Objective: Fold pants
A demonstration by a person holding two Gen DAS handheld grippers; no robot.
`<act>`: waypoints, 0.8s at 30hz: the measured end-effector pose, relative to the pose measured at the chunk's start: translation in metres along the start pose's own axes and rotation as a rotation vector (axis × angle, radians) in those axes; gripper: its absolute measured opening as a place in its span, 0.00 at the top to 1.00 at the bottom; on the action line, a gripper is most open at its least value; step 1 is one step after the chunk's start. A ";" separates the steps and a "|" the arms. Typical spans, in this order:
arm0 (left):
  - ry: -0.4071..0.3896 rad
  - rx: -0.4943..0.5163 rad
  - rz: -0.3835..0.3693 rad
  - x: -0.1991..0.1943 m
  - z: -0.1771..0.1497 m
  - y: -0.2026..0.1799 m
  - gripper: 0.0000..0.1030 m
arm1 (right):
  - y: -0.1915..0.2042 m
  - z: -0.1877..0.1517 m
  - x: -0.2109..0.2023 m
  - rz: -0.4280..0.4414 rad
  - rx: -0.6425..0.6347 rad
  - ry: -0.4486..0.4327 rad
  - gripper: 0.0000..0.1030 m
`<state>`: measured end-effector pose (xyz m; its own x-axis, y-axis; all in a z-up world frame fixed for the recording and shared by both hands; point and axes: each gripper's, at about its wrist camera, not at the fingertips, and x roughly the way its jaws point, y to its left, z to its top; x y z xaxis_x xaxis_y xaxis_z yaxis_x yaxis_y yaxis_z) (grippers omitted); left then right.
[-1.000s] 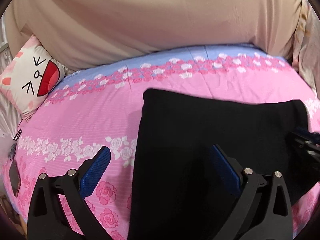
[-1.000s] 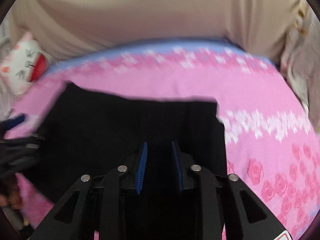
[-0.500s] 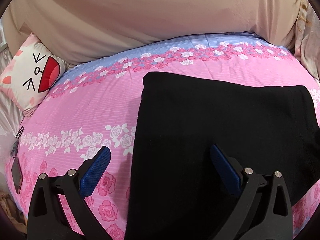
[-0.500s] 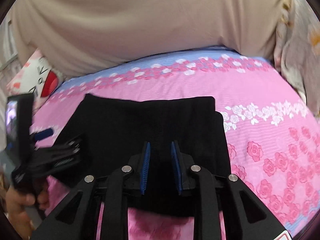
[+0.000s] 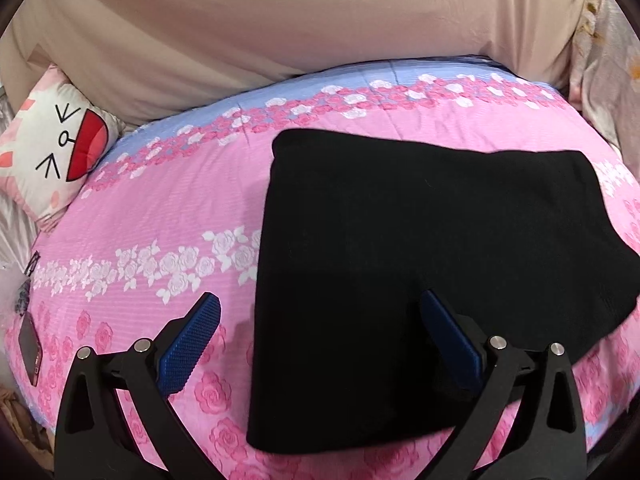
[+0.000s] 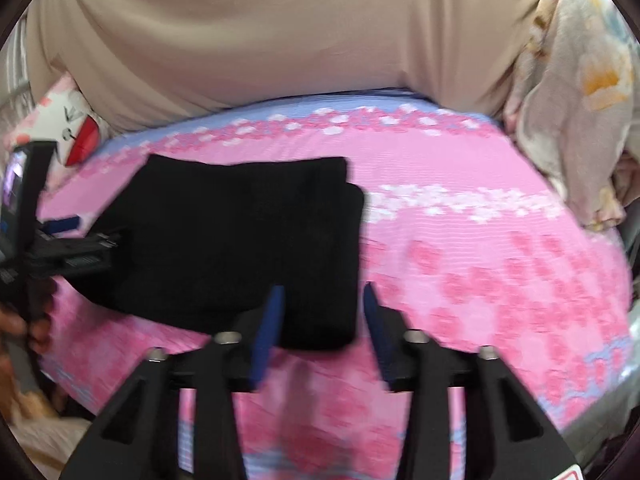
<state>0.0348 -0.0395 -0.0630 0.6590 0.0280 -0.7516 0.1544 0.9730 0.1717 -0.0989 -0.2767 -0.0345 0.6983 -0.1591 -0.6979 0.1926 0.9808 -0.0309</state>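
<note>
The black pants [image 5: 420,264] lie folded into a flat rectangle on the pink floral bedspread [image 5: 168,216]. They also show in the right wrist view [image 6: 248,240]. My left gripper [image 5: 320,316] is open and empty, hovering over the near left edge of the pants. My right gripper [image 6: 322,300] is open and empty, just above the near right corner of the pants. The left gripper also shows in the right wrist view [image 6: 60,240] at the left edge, held by a hand.
A cat-face cushion [image 5: 52,160] lies at the far left of the bed. A beige sheet [image 5: 300,20] rises behind the bed. A floral blanket [image 6: 576,92] is bunched at the right. A phone [image 5: 30,348] lies near the left edge.
My right gripper has opened and pulled back and to the right, off the pants. The left gripper stayed open and drew back a little.
</note>
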 end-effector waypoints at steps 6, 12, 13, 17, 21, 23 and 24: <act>0.022 0.001 -0.005 0.000 -0.006 -0.003 0.05 | -0.004 -0.019 0.023 -0.006 -0.044 0.056 0.56; 0.023 0.012 0.006 -0.002 -0.006 -0.010 0.05 | 0.015 -0.015 0.042 0.018 -0.082 0.022 0.66; 0.025 0.014 0.011 -0.002 -0.006 -0.011 0.05 | 0.010 -0.008 0.042 0.024 -0.042 0.014 0.81; 0.021 0.020 0.030 -0.002 -0.007 -0.012 0.05 | -0.023 -0.007 0.043 0.098 0.149 0.039 0.85; 0.027 0.018 0.037 0.001 -0.009 -0.013 0.05 | -0.032 -0.015 0.049 0.139 0.208 0.063 0.82; 0.028 0.017 0.041 0.001 -0.009 -0.012 0.04 | -0.031 -0.011 0.032 0.143 0.223 0.026 0.81; 0.025 0.018 0.042 0.000 -0.008 -0.012 0.05 | -0.031 -0.008 0.023 0.146 0.221 0.007 0.81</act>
<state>0.0268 -0.0496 -0.0705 0.6464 0.0753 -0.7592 0.1399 0.9665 0.2150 -0.0939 -0.3098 -0.0556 0.7254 -0.0160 -0.6881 0.2365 0.9447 0.2273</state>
